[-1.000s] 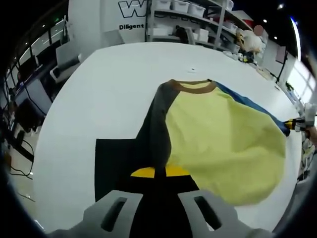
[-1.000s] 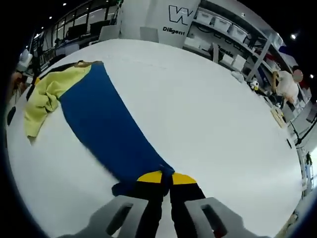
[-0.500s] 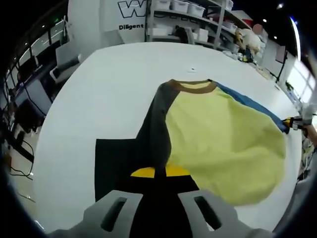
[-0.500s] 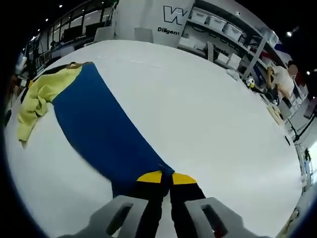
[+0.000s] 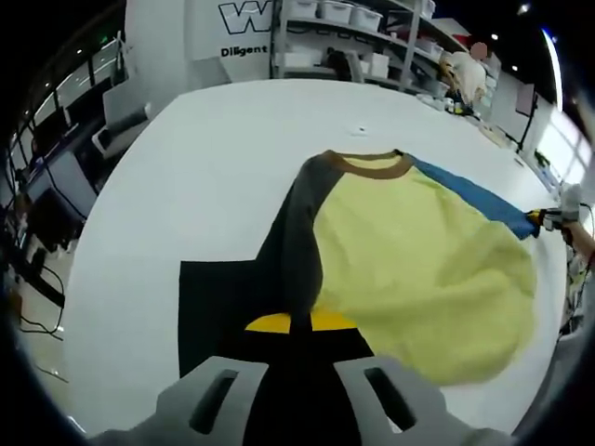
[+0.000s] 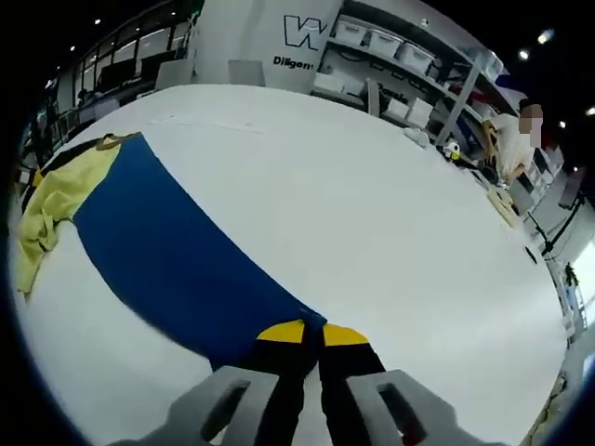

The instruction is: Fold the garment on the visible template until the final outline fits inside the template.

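Note:
A shirt with a yellow body (image 5: 418, 279), brown collar (image 5: 372, 165), dark grey sleeve (image 5: 299, 232) and blue sleeve (image 6: 177, 265) lies on the white table. A black template (image 5: 218, 307) lies on the table under the grey sleeve. My left gripper (image 5: 299, 322) is shut on the end of the grey sleeve, over the template. My right gripper (image 6: 311, 331) is shut on the end of the blue sleeve, which stretches away from it toward the yellow body (image 6: 51, 209). In the left gripper view the right gripper (image 5: 550, 219) shows small at the far right, holding the blue sleeve (image 5: 474, 197) out.
The white table (image 6: 372, 214) is wide and bare around the shirt. Shelves with white bins (image 5: 353, 37) and a white wall panel with lettering (image 6: 302, 37) stand beyond the far edge. A person (image 6: 514, 130) stands at the back right. Chairs and cables (image 5: 56, 186) sit off the left edge.
My right gripper has pulled the blue sleeve outward, so it lies longer and straighter and shows more in the left gripper view. The left gripper has stayed in place.

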Motion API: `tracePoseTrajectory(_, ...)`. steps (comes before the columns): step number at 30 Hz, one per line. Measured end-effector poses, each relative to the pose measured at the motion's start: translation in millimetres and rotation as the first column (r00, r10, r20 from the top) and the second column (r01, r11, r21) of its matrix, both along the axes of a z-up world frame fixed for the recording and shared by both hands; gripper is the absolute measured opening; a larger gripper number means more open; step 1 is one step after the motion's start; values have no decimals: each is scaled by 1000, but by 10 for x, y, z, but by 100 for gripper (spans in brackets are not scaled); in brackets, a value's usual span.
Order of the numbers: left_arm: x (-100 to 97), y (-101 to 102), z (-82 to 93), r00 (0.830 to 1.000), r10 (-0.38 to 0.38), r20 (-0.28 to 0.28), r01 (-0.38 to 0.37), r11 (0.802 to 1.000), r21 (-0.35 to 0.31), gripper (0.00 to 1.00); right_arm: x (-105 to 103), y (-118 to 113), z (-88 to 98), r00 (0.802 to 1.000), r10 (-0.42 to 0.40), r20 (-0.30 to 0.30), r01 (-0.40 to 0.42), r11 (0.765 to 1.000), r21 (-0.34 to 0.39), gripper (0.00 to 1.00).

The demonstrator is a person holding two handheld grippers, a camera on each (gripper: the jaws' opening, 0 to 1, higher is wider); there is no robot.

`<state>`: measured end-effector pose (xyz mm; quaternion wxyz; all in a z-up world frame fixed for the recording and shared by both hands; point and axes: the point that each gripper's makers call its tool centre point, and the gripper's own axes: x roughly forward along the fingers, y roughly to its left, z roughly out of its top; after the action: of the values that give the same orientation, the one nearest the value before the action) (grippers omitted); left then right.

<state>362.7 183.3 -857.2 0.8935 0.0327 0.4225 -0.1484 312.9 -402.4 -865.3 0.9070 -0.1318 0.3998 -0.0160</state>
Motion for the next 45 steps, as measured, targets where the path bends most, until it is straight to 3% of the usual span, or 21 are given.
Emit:
tracePoseTrajectory(11,1,7,1,1000,-11,8,10,1000,21,1,48,-38,7,1000,-7,0,7,1000,-13,0)
tracePoseTrajectory(14,-14,12,-6,1000,17,-13,-17,1000,-8,2,62,-48,39,995,-88,39,85,994,72,0)
tracePoseTrajectory(17,-24,19,19,1000,12,-13,-12,1000,-6,5,98,-17,156,990,-102,100,90,989,120,1)
tracePoseTrajectory(19,-38,5,49,1000,4,-3,-4,1000,-9,12,126,42,249,985,-104,140,81,984,161,9)
tracePoseTrajectory(21,-47,-17,71,1000,1,1,-1,1000,-12,21,113,66,299,984,-104,146,80,983,164,19)
tracePoseTrajectory(24,-51,-74,131,1000,-14,23,15,1000,-16,35,124,188,382,982,-80,169,47,981,188,27)
tracePoseTrajectory(30,-104,-128,158,999,-47,19,47,999,2,50,76,534,444,984,-53,169,6,963,268,48)
tracePoseTrajectory(38,-243,-217,259,996,-88,28,89,996,-2,74,-42,1228,443,983,101,156,-148,933,329,69)
tracePoseTrajectory(41,-290,-260,292,993,-109,37,109,994,2,80,-81,1443,463,974,159,161,-206,917,341,74)
tracePoseTrajectory(45,-381,-341,326,988,-147,43,147,989,8,87,-193,1844,518,945,280,167,-322,883,342,78)
